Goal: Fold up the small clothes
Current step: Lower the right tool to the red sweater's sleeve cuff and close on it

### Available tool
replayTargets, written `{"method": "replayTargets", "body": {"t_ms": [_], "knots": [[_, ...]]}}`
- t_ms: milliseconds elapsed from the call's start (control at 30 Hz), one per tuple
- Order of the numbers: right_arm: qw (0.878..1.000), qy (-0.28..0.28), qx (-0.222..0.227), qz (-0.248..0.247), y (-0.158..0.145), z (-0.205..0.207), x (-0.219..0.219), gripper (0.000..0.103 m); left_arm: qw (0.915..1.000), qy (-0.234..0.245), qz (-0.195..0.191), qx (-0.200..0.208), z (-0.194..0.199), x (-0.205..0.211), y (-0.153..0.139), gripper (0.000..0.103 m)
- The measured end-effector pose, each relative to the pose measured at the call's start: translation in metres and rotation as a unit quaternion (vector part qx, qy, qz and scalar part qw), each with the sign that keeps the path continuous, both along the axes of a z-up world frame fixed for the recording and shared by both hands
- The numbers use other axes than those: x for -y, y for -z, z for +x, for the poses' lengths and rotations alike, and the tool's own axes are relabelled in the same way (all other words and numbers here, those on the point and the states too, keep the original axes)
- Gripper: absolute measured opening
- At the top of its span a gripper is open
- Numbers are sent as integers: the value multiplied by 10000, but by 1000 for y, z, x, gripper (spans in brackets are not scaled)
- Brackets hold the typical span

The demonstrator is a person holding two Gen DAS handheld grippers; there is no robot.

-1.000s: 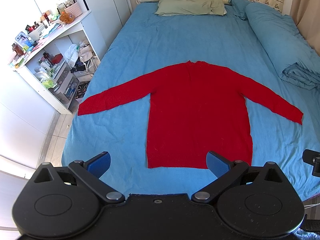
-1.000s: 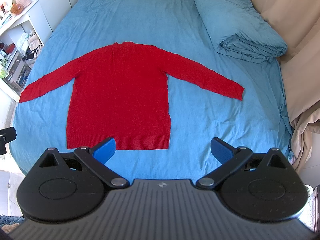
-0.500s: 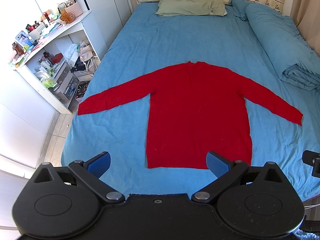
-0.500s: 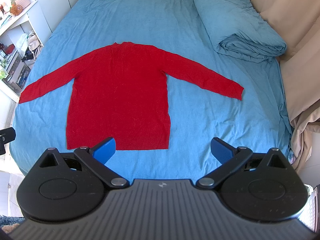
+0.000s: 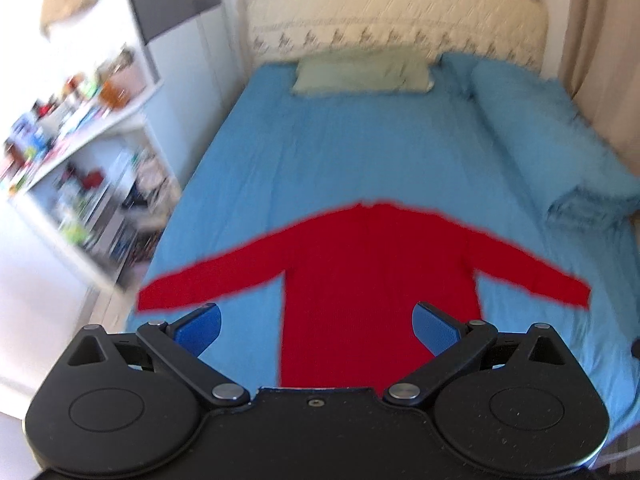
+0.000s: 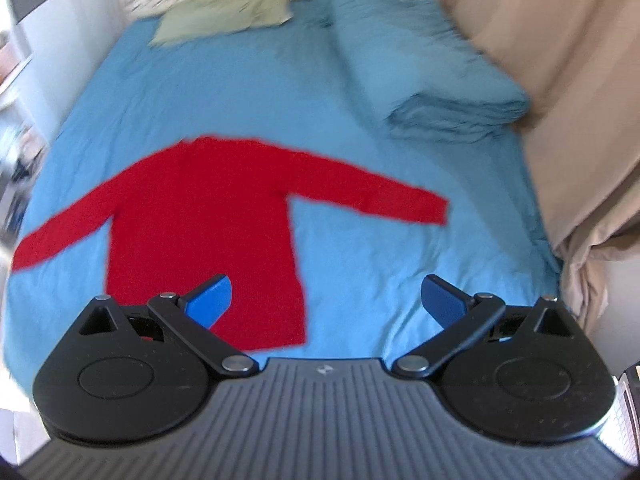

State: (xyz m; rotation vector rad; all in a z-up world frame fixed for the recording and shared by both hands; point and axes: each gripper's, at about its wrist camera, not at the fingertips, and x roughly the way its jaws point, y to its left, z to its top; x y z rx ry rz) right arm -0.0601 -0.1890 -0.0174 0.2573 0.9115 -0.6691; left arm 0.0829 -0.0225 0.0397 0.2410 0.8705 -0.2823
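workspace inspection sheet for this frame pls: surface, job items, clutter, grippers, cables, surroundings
Surface: bed with blue sheet, smooth around the garment.
Job's things: red sweater lying flat, both sleeves spread out, unfolded.
Clutter: green pillow at the head; folded blue blanket along the bed's right side.
Grippers: left gripper open, holding nothing; right gripper open, holding nothing. Both above the sweater's lower part; contact cannot be told.
Cables: nothing seen.
Surroundings: crowded white shelves left of the bed, beige curtain on the right; both views motion-blurred.
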Motion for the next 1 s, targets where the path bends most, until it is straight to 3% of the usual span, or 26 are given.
{"method": "replayTargets", "body": {"t_ms": [100, 233, 467, 633, 767, 1000], "knots": [[9994, 330, 80, -29, 3, 6, 38, 103, 9996, 111, -214, 115, 35, 26, 4, 103], [9974, 677, 206, -101, 17, 18, 89, 103, 9996, 162, -174, 135, 76, 77, 28, 103], [9941, 1028, 348, 54, 82, 55, 188, 103, 9993, 144, -223, -264, 136, 161, 107, 103], [9924, 1196, 273, 136, 152, 86, 259, 103, 9990, -52, 67, -434, 177, 214, 179, 103], [9901, 1340, 309, 267, 212, 101, 307, 103, 9983, -262, -19, -523, 206, 239, 234, 103], [9752, 2107, 264, 629, 328, 100, 375, 103, 9955, -367, 230, -837, 239, 271, 324, 103]]}}
